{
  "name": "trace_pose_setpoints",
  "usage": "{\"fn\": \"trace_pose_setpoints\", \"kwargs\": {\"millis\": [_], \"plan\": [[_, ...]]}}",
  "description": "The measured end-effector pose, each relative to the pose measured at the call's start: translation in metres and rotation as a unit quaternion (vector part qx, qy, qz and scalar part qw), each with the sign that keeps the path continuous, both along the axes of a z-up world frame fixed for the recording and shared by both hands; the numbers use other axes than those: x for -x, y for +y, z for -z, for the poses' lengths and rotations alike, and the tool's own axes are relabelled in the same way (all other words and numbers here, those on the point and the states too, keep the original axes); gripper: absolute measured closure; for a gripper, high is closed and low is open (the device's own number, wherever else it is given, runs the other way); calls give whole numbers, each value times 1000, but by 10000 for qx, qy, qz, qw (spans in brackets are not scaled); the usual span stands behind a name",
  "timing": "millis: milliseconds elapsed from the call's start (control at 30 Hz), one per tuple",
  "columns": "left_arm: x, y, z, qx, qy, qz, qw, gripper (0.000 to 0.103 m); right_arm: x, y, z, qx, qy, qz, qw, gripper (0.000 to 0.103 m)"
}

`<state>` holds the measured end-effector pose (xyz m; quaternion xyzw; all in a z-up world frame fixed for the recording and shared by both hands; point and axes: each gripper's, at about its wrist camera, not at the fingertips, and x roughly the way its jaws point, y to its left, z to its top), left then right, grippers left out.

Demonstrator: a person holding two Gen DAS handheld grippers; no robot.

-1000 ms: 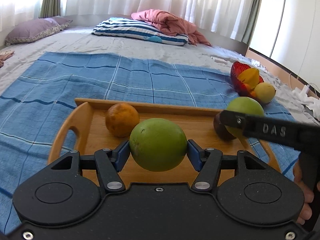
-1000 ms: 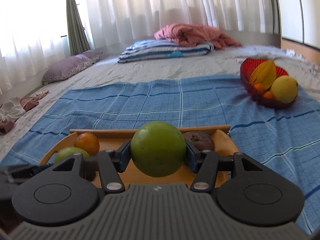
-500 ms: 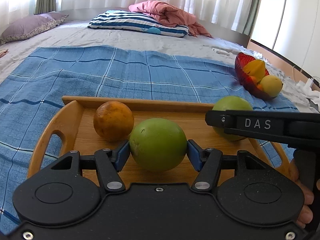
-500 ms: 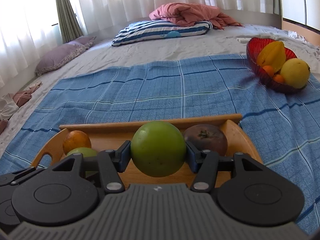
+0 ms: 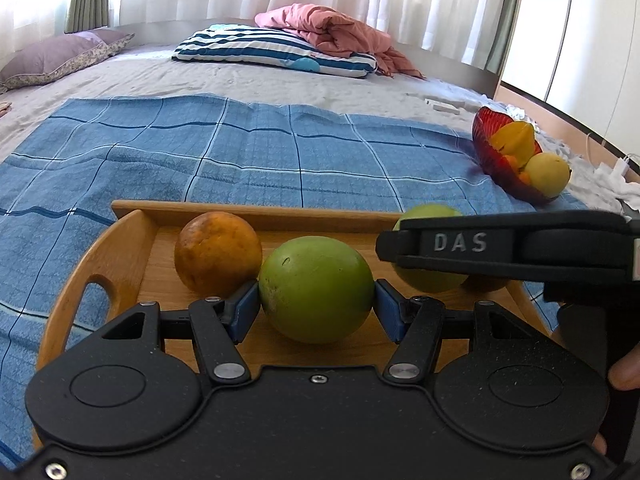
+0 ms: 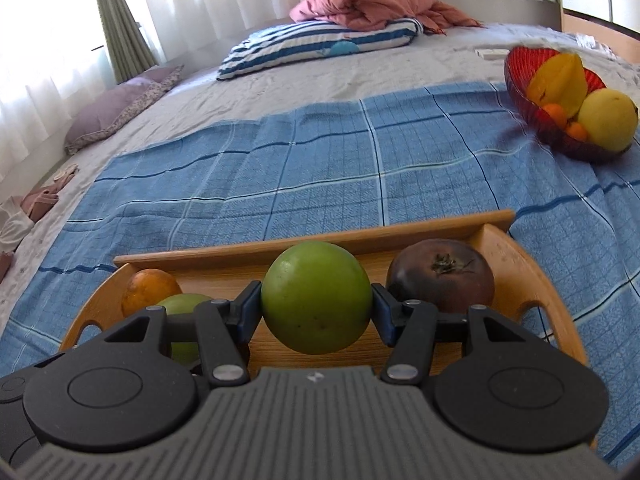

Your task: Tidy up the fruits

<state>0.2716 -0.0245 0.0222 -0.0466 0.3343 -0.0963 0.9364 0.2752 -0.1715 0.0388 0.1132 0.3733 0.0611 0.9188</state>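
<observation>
over the tray (image 6: 532, 276): two green fruits, one per gripper.

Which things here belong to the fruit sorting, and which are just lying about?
Part of the job:
left gripper shut on a green fruit
right gripper shut on another green fruit
wooden tray, orange, dark fruit
red bowl of fruit

Lying about:
striped pillow
pink blanket
purple pillow

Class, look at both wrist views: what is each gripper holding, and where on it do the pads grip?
Each holds a green fruit across its widest part: left gripper on one green fruit, right gripper on another.
</observation>
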Motion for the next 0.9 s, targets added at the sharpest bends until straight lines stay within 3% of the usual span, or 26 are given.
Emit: {"fn": "trace_pose_setpoints", "kwargs": {"millis": [433, 600, 733, 900], "plan": [[-8, -2, 2, -20, -114, 24, 9999, 43, -5, 9, 6, 195, -103, 184, 9996, 42], [-7, -2, 1, -55, -125, 48, 9999, 43, -2, 6, 6, 80, -166, 203, 9996, 30], [-5, -2, -1, -101, -161, 21, 9998, 43, 0, 0, 2, 5, -222, 200, 9996, 30], [2, -3, -6, -187, -257, 59, 9995, 28, 6, -4, -3, -69, -268, 144, 9995, 29]]}}
